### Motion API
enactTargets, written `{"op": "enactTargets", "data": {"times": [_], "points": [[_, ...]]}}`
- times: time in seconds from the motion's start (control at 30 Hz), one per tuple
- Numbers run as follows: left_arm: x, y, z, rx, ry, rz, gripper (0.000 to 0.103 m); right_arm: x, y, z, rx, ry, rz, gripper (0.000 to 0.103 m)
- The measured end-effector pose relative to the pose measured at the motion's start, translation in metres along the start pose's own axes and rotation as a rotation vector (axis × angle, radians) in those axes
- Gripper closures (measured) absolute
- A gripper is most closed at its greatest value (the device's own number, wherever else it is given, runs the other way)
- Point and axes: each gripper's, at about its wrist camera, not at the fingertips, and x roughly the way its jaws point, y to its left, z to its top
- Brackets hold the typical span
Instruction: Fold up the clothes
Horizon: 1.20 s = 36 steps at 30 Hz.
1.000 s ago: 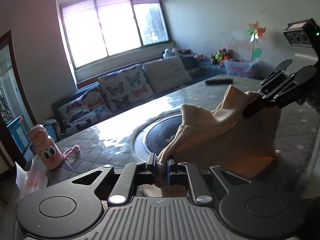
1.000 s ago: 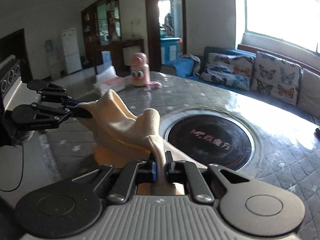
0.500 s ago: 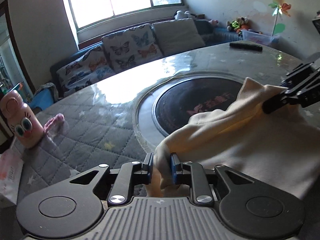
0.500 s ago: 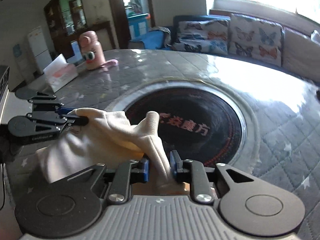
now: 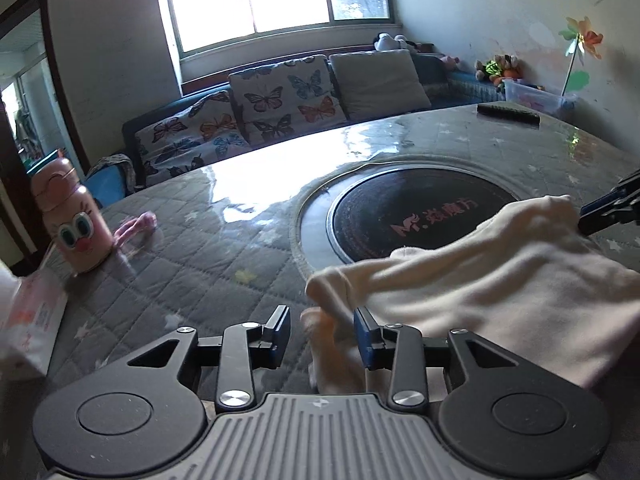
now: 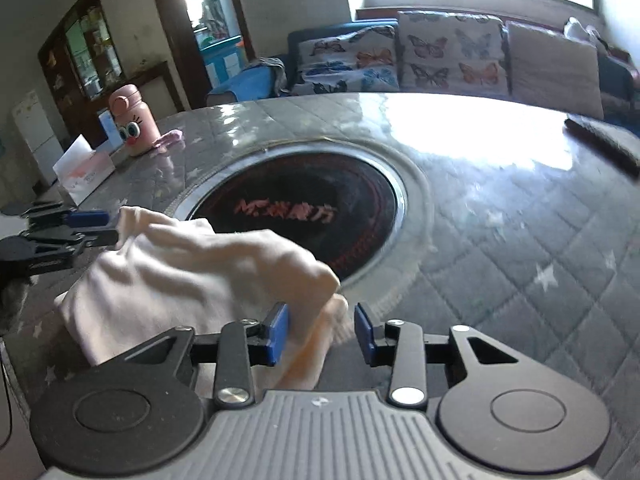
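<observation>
A cream garment [image 5: 500,280] lies folded over on the quilted grey table [image 5: 192,256], its far edge overlapping the black round hotplate [image 5: 416,216]. My left gripper [image 5: 322,334] stands open, and a corner of the cloth rests loose between its blue pads. The same garment [image 6: 192,276] shows in the right wrist view, where my right gripper [image 6: 321,334] is open too, a cloth corner lying between its fingers. Each gripper appears at the edge of the other's view: the right gripper [image 5: 612,210] at the far right, the left gripper [image 6: 68,226] at the far left.
A pink cartoon bottle [image 5: 70,224] and a small pink item [image 5: 136,226] stand at the table's left, beside a tissue packet [image 5: 24,320]. A black remote [image 5: 508,113] lies at the far edge. A sofa with butterfly cushions [image 5: 280,108] runs behind the table.
Both grippers lowered the garment from held up in the air onto the table, then opened; the cloth corners have slipped free of the pads.
</observation>
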Motion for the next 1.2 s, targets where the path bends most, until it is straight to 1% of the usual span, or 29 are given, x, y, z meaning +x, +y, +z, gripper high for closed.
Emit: {"op": "enactTargets", "data": {"times": [0.1, 0.17, 0.23, 0.3, 0.33, 0.47, 0.57, 0.7, 0.77, 0.83, 0.9, 1.03, 1.1, 1.2], "points": [[-0.015, 0.001, -0.008, -0.030, 0.004, -0.008, 0.065, 0.000, -0.004, -0.005, 0.034, -0.001, 0.008, 0.070], [-0.023, 0.002, -0.014, -0.058, 0.013, -0.022, 0.066, 0.000, -0.007, -0.009, 0.056, -0.002, 0.013, 0.076], [-0.026, 0.001, -0.019, -0.069, 0.028, -0.039, 0.067, -0.001, -0.007, -0.010, 0.059, -0.007, 0.000, 0.090], [-0.026, -0.001, -0.026, -0.070, 0.045, -0.045, 0.069, -0.002, -0.006, -0.012, 0.059, -0.013, -0.015, 0.094], [-0.026, -0.002, -0.028, -0.072, 0.052, -0.048, 0.072, -0.003, -0.005, -0.013, 0.059, -0.016, -0.023, 0.095], [-0.024, -0.003, -0.037, -0.079, 0.078, -0.061, 0.079, -0.005, -0.003, -0.016, 0.060, -0.028, -0.054, 0.096], [-0.024, -0.006, -0.042, -0.066, 0.084, -0.064, 0.079, -0.007, -0.002, -0.018, 0.061, -0.037, -0.078, 0.096], [-0.030, -0.005, -0.040, -0.056, 0.073, -0.039, 0.079, -0.009, 0.000, -0.021, 0.062, -0.048, -0.109, 0.089], [-0.036, -0.002, -0.038, -0.061, 0.057, -0.025, 0.079, -0.017, 0.004, -0.019, 0.035, -0.065, -0.118, 0.089], [-0.042, 0.000, -0.034, -0.070, 0.035, -0.021, 0.079, -0.032, 0.014, -0.019, -0.023, -0.076, -0.098, 0.089], [-0.047, -0.001, -0.029, -0.077, 0.009, -0.029, 0.079, -0.038, 0.028, -0.023, -0.078, -0.059, -0.055, 0.089], [-0.049, -0.014, -0.024, -0.055, -0.018, -0.076, 0.077, -0.044, 0.055, -0.033, -0.181, -0.012, 0.026, 0.088], [-0.044, -0.021, -0.025, -0.039, -0.013, -0.092, 0.077, -0.039, 0.064, -0.040, -0.216, 0.020, 0.038, 0.088], [-0.034, -0.026, -0.031, -0.033, 0.026, -0.105, 0.077, -0.029, 0.068, -0.050, -0.240, 0.064, 0.030, 0.088]]}}
